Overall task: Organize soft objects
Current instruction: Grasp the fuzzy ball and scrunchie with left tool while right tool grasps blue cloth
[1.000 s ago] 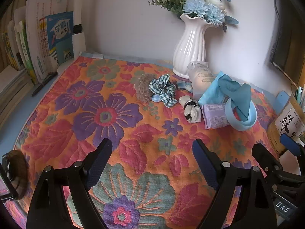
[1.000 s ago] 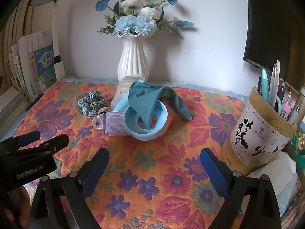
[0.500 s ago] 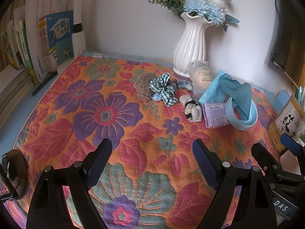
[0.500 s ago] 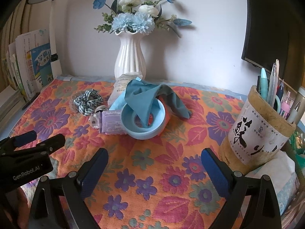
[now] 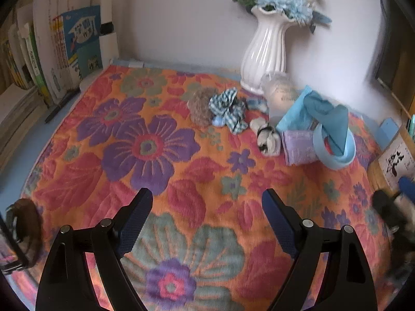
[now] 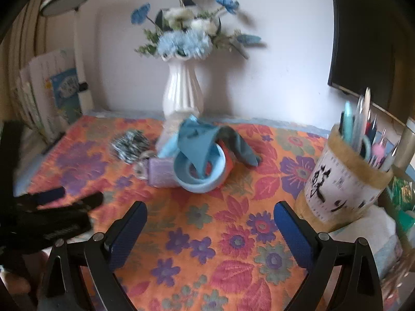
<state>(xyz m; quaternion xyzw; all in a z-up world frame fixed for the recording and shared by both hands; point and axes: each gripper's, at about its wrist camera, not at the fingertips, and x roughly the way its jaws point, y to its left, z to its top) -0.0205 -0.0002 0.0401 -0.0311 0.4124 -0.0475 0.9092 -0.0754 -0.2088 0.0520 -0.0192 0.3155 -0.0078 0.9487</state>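
Several soft items lie in a cluster at the back of the flowered cloth (image 5: 145,155): a brown fuzzy scrunchie (image 5: 201,106), a blue-checked scrunchie (image 5: 228,108) and a black-and-white scrunchie (image 5: 267,137). A teal cloth (image 5: 329,119) drapes over a tilted blue bowl (image 5: 334,153) with a purple packet (image 5: 298,147) beside it. My left gripper (image 5: 207,197) hovers open and empty, well short of them. My right gripper (image 6: 210,210) is open and empty too, in front of the bowl (image 6: 199,173) and teal cloth (image 6: 199,140). The right wrist view is blurred.
A white vase (image 5: 267,57) of flowers and a clear plastic cup (image 5: 278,93) stand behind the cluster. A pen holder (image 6: 345,186) stands at the right over white tissues (image 6: 371,223). Books (image 5: 59,49) line the left side, near a lamp (image 6: 64,2).
The right wrist view has lifted and pulled back a little and gone blurry. In the left wrist view the right gripper has slid toward the right edge. The left gripper has kept still.
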